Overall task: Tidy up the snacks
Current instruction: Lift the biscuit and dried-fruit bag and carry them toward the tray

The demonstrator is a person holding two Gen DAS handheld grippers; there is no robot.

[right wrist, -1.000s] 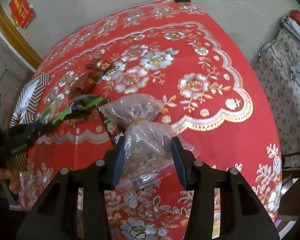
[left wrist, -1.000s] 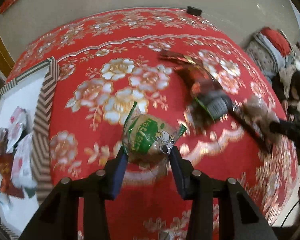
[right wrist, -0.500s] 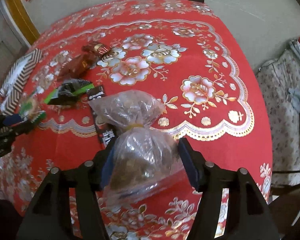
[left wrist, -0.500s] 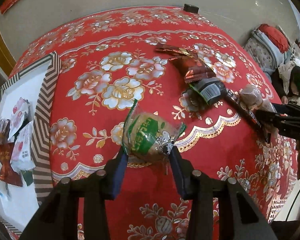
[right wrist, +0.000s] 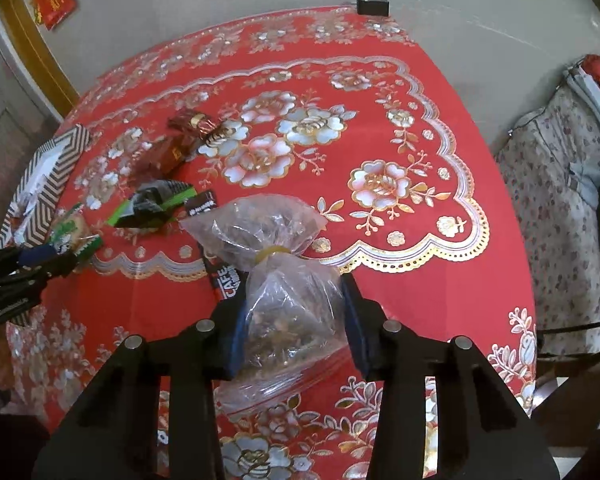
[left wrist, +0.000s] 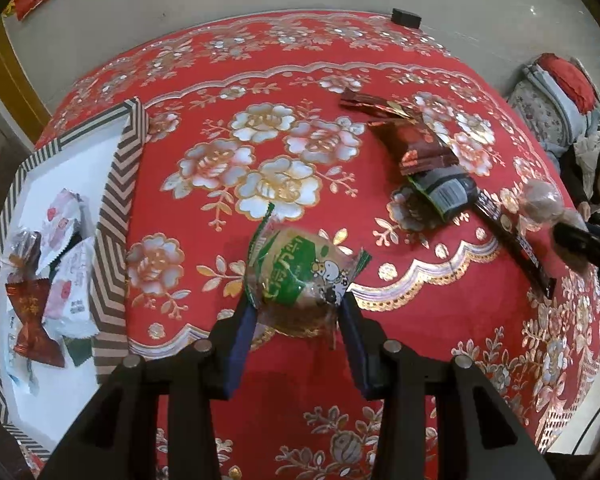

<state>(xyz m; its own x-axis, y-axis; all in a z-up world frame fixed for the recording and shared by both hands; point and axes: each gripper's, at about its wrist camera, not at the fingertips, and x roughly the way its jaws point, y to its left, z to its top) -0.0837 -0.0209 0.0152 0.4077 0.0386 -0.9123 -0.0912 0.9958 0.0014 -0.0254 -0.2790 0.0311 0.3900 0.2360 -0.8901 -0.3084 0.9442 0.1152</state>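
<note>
Two snacks are in hand at once, one per gripper. Nearest the right wrist camera, the right gripper (right wrist: 294, 316) has its pads pressed into the lower half of a clear tied bag (right wrist: 284, 268) of brown pieces. Its jaws spread apart half a second ago and have just been closing again, with the bag between them throughout. Judgement: a re-grip, now lower on the bag and firmer; the yellow tie and puffed neck stand clear above the fingers.

Left gripper (left wrist: 296, 320): clenched on a green-labelled wrapped cake (left wrist: 300, 276), width unchanged over the last second. The cake's lower edge is pinched between the blue pads and the package appears lifted off the red floral tablecloth (left wrist: 260, 80). Since a second ago the striped tray (left wrist: 116, 208) sits more fully in the left view.

Further out on the cloth, still loose: a black stick packet (left wrist: 512, 244), a green-and-black pouch (left wrist: 444, 194), two dark red wrappers (left wrist: 416, 146). The black stick lies partly under the bag as seen from the right wrist.

Striped tray at far left already holds several white and red wrapped snacks (left wrist: 52, 272).

Reading: both grips look settled, so carrying to the tray is plausibly the step in hand. At least four items remain.
</note>
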